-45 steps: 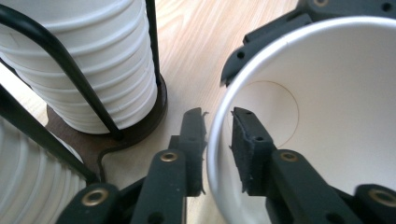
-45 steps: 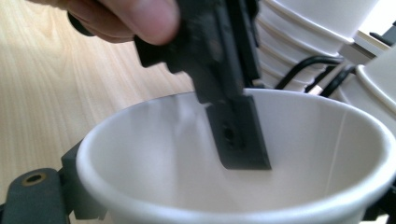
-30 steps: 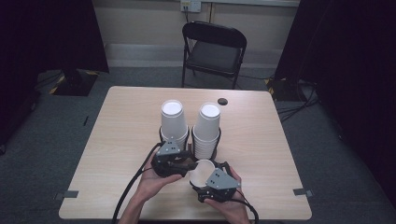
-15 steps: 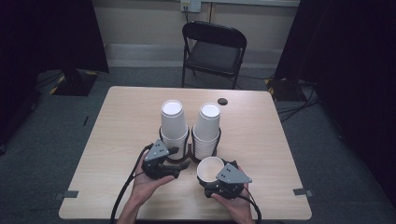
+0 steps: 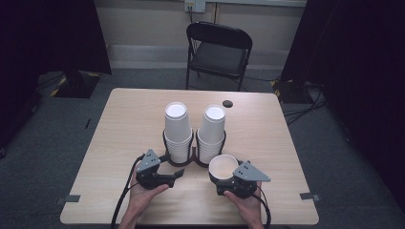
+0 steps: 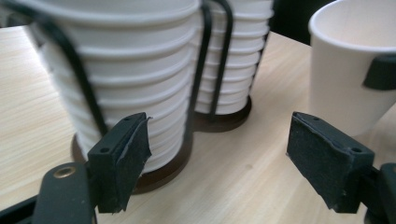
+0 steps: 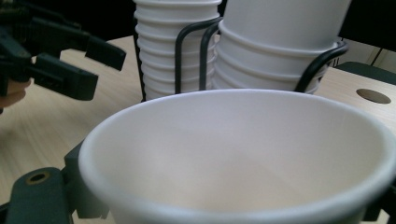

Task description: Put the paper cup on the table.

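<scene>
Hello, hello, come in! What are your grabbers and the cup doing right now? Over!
Left gripper open, holding nothing. Right gripper shut on cup, cup upright. Cup stacks in their rack just ahead.

Looks like lab or recording studio: pale wood counter (image 5: 133, 119) alone on grey carpet (image 5: 57, 143), black curtains (image 5: 47, 33) either side of counter, folding chair (image 5: 217, 50) behind counter, tape marks (image 5: 67, 198) beside counter.

Paper cup (image 7: 243, 154) between the right gripper's (image 5: 228, 179) jaws is showing a smooth, matt white surface. Stacked cups (image 6: 135, 79) ahead of the left gripper's (image 6: 219, 172) jaws are looking ribbed, matt paper, sitting in a glossy black wire holder (image 6: 201, 70). Table (image 6: 243, 186) beneath is appearing as pale matt wood-grain.
</scene>
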